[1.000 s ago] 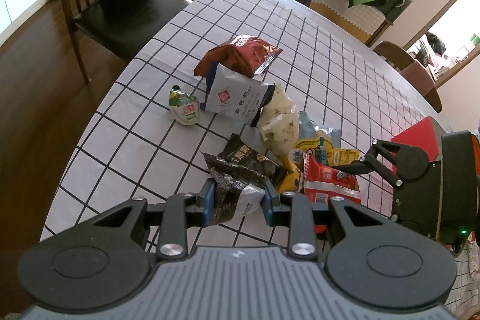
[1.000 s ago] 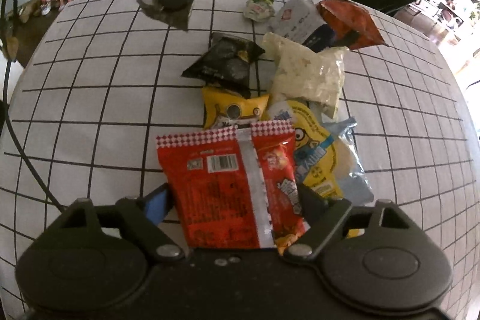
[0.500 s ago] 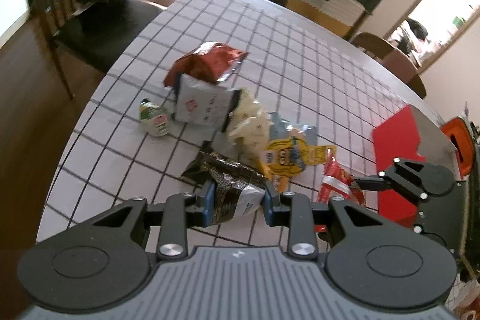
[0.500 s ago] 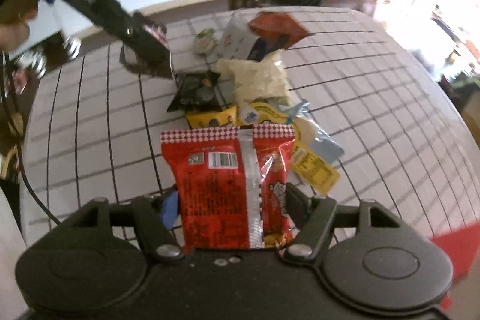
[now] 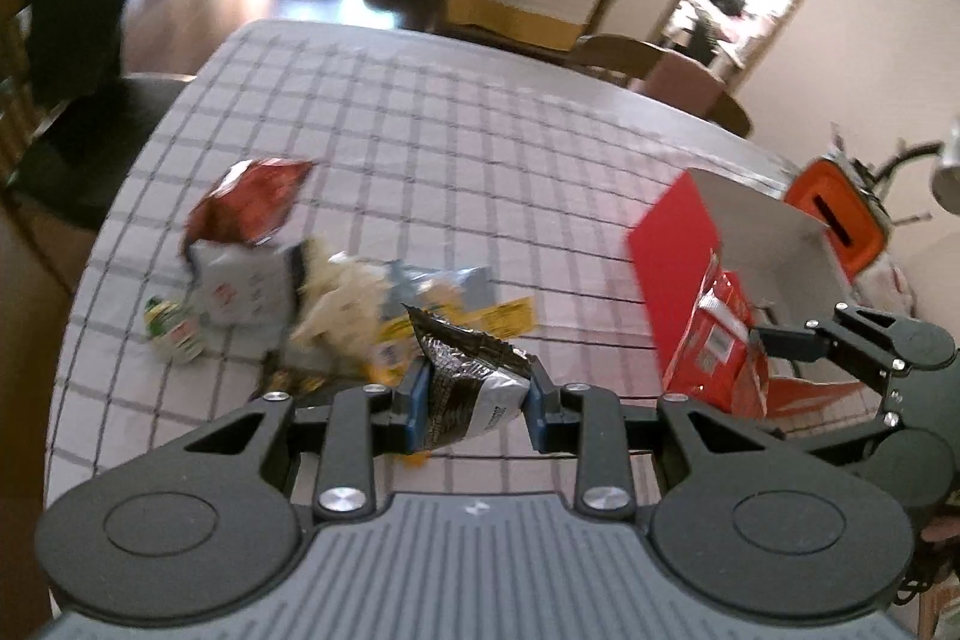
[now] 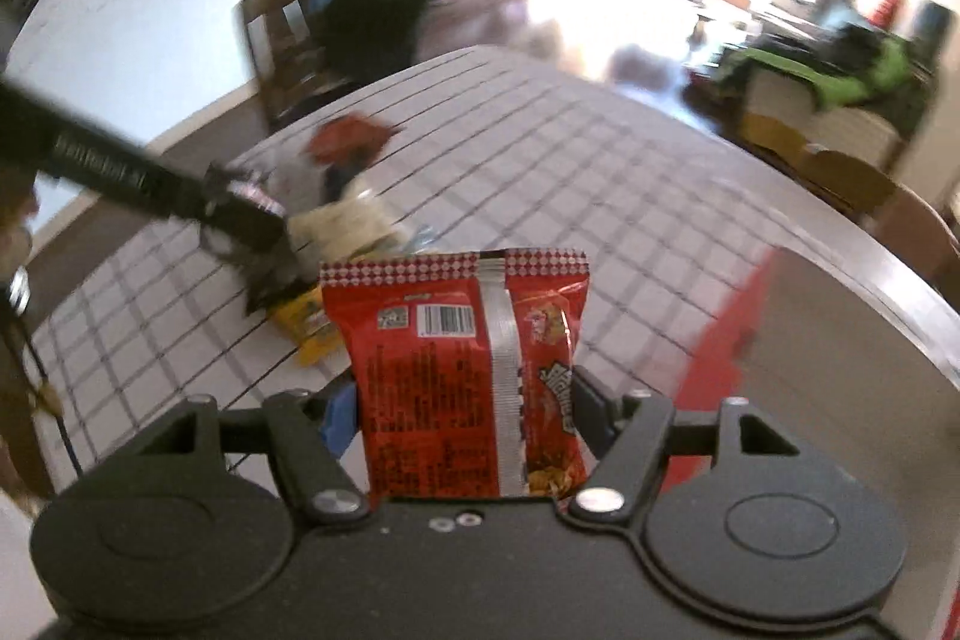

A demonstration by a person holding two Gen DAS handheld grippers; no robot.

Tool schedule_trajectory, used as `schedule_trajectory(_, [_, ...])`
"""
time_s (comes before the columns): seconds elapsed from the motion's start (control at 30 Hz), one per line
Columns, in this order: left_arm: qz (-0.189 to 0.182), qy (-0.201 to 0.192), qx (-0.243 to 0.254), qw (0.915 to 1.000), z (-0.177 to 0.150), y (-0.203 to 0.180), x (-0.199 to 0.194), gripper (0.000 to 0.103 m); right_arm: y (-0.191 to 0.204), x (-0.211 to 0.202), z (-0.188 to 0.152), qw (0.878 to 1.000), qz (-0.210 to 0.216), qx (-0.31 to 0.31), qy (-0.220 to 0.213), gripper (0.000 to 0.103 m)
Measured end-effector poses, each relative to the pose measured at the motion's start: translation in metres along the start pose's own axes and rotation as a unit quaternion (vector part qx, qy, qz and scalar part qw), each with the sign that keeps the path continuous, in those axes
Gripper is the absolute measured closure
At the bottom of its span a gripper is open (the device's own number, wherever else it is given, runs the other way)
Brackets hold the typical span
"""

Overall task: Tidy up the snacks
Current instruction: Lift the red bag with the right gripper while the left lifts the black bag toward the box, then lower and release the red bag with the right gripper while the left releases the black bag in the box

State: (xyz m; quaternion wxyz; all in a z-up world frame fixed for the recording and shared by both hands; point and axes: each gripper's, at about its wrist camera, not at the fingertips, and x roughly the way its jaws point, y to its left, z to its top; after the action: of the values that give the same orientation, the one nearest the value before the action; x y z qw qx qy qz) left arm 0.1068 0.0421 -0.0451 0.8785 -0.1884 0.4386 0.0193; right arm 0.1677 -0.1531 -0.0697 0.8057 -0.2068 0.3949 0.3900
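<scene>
We see the left gripper [image 5: 477,403] clamped on a crinkled black-and-silver foil snack packet [image 5: 465,388], its blue-padded fingers [image 5: 417,400] pressing both sides, the packet lifted clear of the round table covered in a white cloth with a dark grid [image 5: 420,124]. The right gripper [image 6: 462,412] grips a glossy red snack bag with a checked top seam and a silver back strip [image 6: 462,370], squeezed between its two fingers and standing upright; in the left wrist view this red bag hangs at the open mouth of a red cardboard box with a grey inside [image 5: 678,244], which stands near the table's right edge. The bag seems to be partly inside the box, though blur makes that hard to confirm. Left on the cloth lies a loose heap: a rust-red crisp bag [image 5: 252,208], a white pouch [image 5: 240,286], a pale cream packet [image 5: 336,292], yellow packets [image 5: 498,313] and a small green-and-white cup [image 5: 174,337] just beside them.
</scene>
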Motion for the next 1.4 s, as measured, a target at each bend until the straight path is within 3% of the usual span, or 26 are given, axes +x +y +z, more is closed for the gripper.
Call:
schedule_trajectory(0.33, [-0.050,-0.007,0.073,0.9961,0.025,-0.076,0.014,0.072,-0.056,-0.044,-0.014,0.991,-0.090,0.095,-0.035,0.034])
schedule_trajectory(0.67, [-0.073,0.001,0.111,0.9911,0.042,-0.152,0.048,0.072,-0.129,-0.057,-0.039,0.977,-0.154,0.145,-0.026,0.034])
schedule_trajectory(0.93, [-0.066,0.028,0.137,0.9880,0.039,-0.207,0.090,0.072,-0.189,-0.050,-0.068,0.970,-0.167,0.175,0.008,0.034])
schedule_trajectory(1.4, [-0.030,0.089,0.202,0.9749,0.022,-0.269,0.167,0.072,-0.232,-0.015,-0.089,0.975,-0.145,0.156,0.062,0.034])
